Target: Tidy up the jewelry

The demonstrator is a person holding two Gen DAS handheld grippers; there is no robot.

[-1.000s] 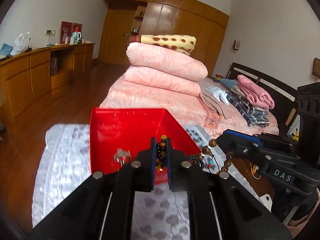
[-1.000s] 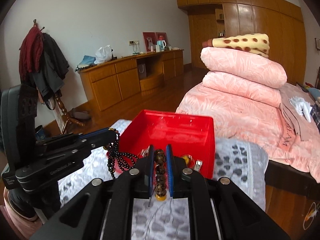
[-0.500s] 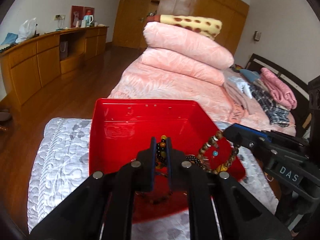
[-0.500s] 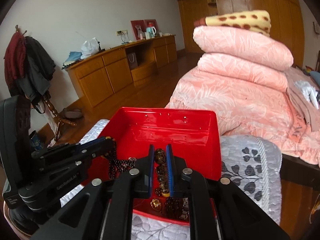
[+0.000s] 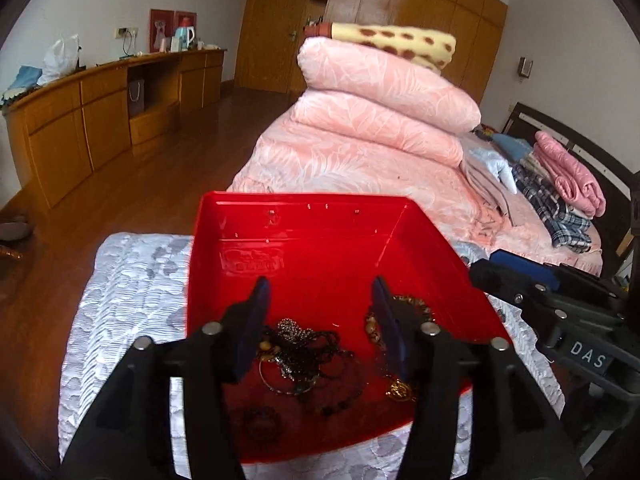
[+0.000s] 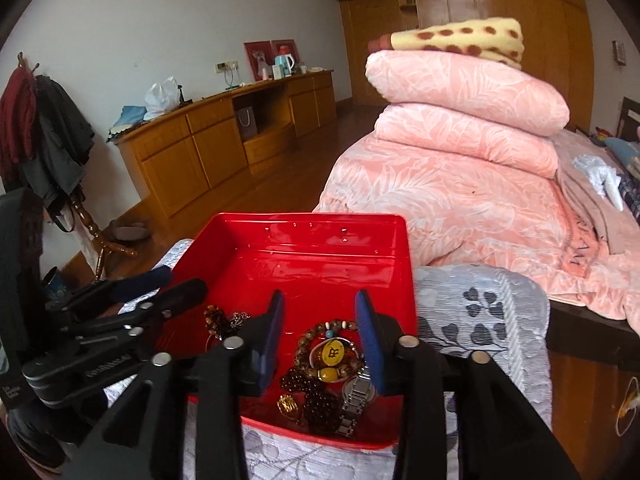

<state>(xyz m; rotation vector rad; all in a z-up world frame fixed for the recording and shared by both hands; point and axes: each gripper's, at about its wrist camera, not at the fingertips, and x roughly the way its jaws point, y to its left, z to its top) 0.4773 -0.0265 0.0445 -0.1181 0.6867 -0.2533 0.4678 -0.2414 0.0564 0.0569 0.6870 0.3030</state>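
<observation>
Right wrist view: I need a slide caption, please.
Open right gripper above a red plastic tray holding beaded bracelets and a silver metal watch.

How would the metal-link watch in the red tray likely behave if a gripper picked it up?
The watch has a jointed metal band, so it would probably drape limply. Polished links may slip between the pads. It overlaps beaded bracelets in the red tray, so neighbours might drag along.

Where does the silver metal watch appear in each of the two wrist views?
Left wrist: not visible.
Right wrist: the silver watch lies in the red tray, near corner, by the right finger.
Shared landmark: the spotted yellow blanket on the pink quilts.
</observation>
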